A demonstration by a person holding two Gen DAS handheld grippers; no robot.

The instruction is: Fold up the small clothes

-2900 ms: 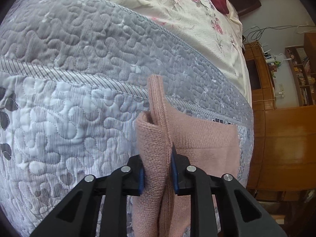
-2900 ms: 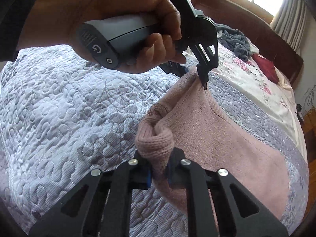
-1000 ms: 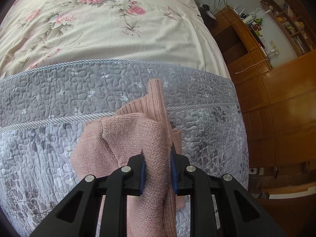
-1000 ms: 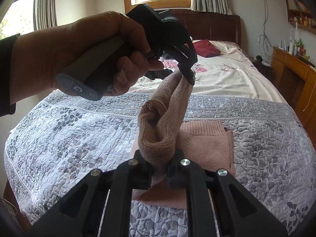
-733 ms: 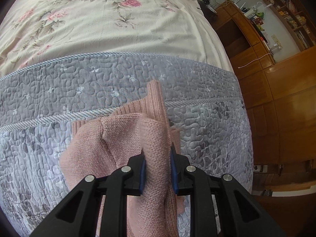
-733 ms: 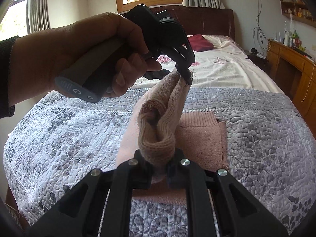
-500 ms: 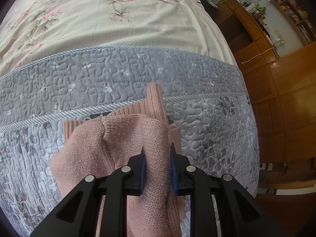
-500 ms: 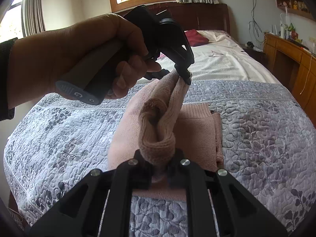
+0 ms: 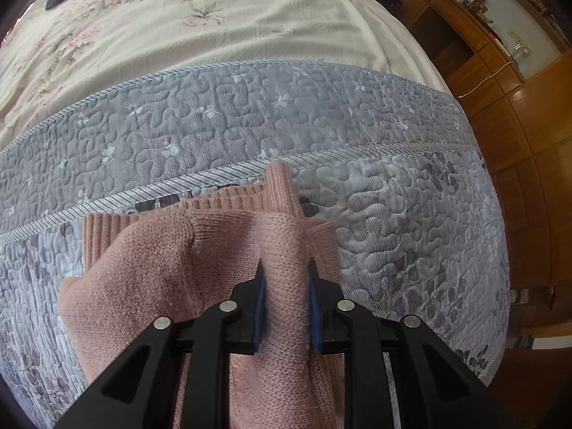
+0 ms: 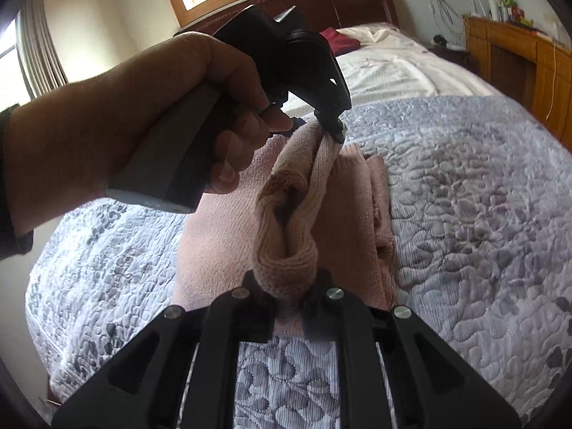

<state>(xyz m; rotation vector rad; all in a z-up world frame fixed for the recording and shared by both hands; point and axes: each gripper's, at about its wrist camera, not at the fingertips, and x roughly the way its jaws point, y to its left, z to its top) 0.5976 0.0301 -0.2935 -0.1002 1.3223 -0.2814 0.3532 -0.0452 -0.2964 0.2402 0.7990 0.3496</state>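
Two tools: both clamp the same pink knit garment, one at each end of a raised fold.
Garment: the pink knit garment (image 9: 150, 261) lies at the centre and lower left of the left wrist view, on the grey quilted bedspread (image 9: 393, 214); its ribbed hem shows at centre left, and a narrow strip of knit stands up just above the tool tips.
Raised fold: in the right wrist view the garment (image 10: 286, 236) runs as a thick rolled band from the bottom centre up to mid frame, with the rest spread flat on the bedspread (image 10: 482, 214) beneath and to both sides.
Left tool: the left tool (image 9: 285, 298) has its blue-lined jaws closed tight on a bunched ridge of the knit at lower centre; in the right wrist view it (image 10: 334, 132) pinches the upper end of the band.
Right tool: the right tool (image 10: 287, 307) is closed on the lower end of the band, at bottom centre.
Hand: a hand (image 10: 171, 132) grips the left tool's grey handle, at left of the right wrist view.
Bed: a cream floral sheet (image 9: 214, 28) fills the top of the left wrist view.
Furniture: wooden cabinets (image 9: 518, 114) stand at the right edge.
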